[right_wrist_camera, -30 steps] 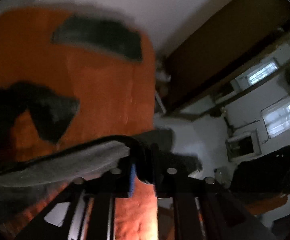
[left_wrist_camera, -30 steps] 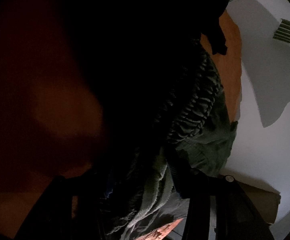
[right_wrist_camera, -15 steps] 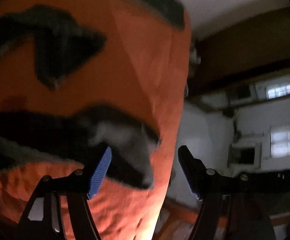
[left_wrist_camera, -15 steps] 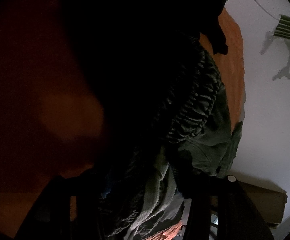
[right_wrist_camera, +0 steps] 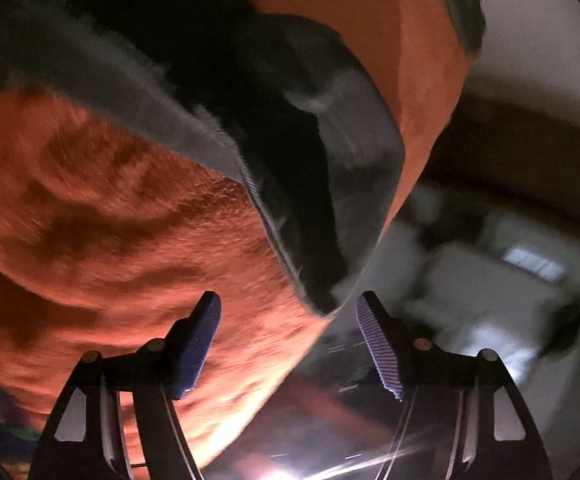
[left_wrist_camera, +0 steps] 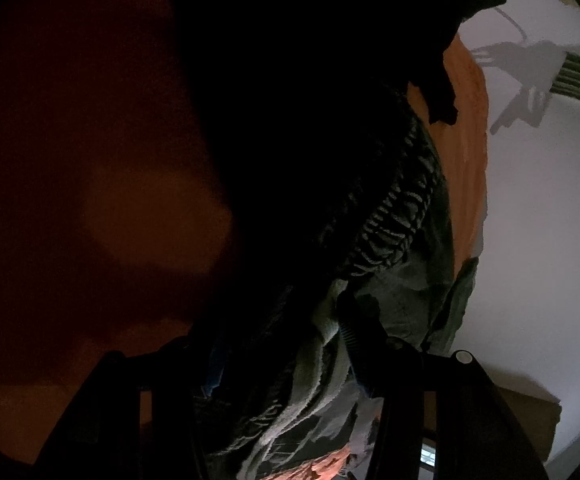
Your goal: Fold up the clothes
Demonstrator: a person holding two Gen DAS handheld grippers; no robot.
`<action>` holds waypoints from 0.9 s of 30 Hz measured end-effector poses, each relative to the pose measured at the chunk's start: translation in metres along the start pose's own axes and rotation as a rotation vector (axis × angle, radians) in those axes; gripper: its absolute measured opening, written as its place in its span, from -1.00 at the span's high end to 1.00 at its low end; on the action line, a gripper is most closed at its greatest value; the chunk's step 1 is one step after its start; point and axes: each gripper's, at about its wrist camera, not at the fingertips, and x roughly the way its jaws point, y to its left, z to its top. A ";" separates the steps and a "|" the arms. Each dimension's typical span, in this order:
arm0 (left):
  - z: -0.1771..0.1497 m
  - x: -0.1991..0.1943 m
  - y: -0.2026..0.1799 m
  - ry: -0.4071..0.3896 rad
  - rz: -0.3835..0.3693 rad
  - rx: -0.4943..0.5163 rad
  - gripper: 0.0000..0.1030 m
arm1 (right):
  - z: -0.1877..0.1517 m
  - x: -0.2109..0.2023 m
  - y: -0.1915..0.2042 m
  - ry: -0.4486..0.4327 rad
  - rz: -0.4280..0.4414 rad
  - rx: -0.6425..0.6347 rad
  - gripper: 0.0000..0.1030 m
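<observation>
With your left gripper point(left_wrist_camera: 290, 364) clamped on the dark garment's point(left_wrist_camera: 390, 240) bunched waistband, bring your wide-open, empty right gripper point(right_wrist_camera: 287, 332) squarely onto the cloth corner point(right_wrist_camera: 322, 304) at its twelve o'clock on the orange bedspread point(right_wrist_camera: 129, 220).

The surface point(right_wrist_camera: 121, 240) is spread with an orange, fuzzy cover, lit brightest near its lower edge. A dark grey garment point(right_wrist_camera: 273, 128) lies directly on it, one corner reaching the surface's edge. In the left wrist view the same orange cover point(left_wrist_camera: 464, 152) runs under a dark, gathered piece of clothing point(left_wrist_camera: 394, 220), mostly in shadow.
</observation>
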 end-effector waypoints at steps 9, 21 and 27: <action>0.001 -0.003 -0.017 -0.015 0.007 -0.005 -0.01 | 0.010 -0.011 -0.006 -0.127 -0.164 -0.025 1.00; 0.005 -0.006 -0.044 -0.017 0.011 -0.008 -0.01 | 0.009 -0.037 -0.119 -0.202 0.055 0.338 0.53; 0.008 -0.011 -0.055 -0.002 -0.005 -0.025 -0.05 | 0.012 -0.027 -0.028 -0.279 0.055 -0.046 -0.73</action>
